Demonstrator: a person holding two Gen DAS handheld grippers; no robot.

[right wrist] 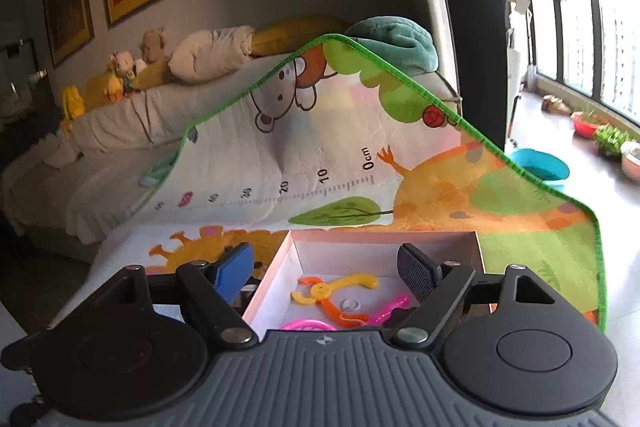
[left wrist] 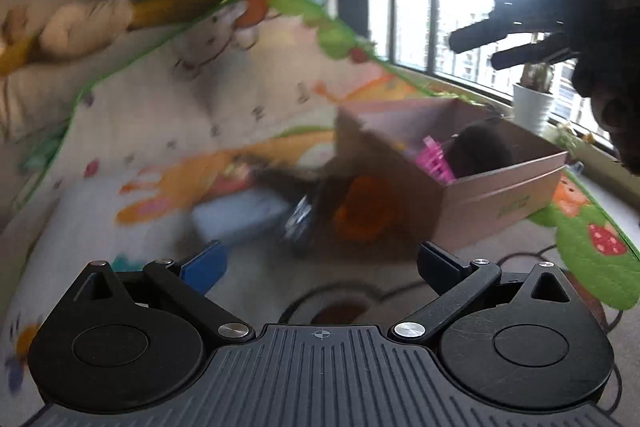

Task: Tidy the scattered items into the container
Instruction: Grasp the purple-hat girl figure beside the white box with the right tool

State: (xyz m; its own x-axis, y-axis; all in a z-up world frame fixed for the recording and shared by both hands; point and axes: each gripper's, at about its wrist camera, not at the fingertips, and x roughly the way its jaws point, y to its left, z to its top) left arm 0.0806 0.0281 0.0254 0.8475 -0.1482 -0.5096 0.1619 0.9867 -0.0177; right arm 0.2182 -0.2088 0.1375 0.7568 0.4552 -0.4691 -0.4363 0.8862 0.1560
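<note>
Hovering over the box (right wrist: 384, 247), the right tool (right wrist: 328, 271) is held spread and empty. Orange, yellow and pink toys (right wrist: 332, 301) are seen lying inside. The left tool (left wrist: 320, 267) is likewise spread, low above the mat (left wrist: 168, 115); a blue item (left wrist: 240, 215) and blurred items lie just beside the box (left wrist: 500, 195).

Left hand-held gripper (left wrist: 318, 269) gapes near cardboard box (left wrist: 500, 193).

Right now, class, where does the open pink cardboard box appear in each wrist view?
Left wrist: the open pink cardboard box sits right of centre, beyond the fingers.
Right wrist: the box sits bottom centre, between the fingers.
Shared landmark: the green-edged cartoon play mat.
</note>
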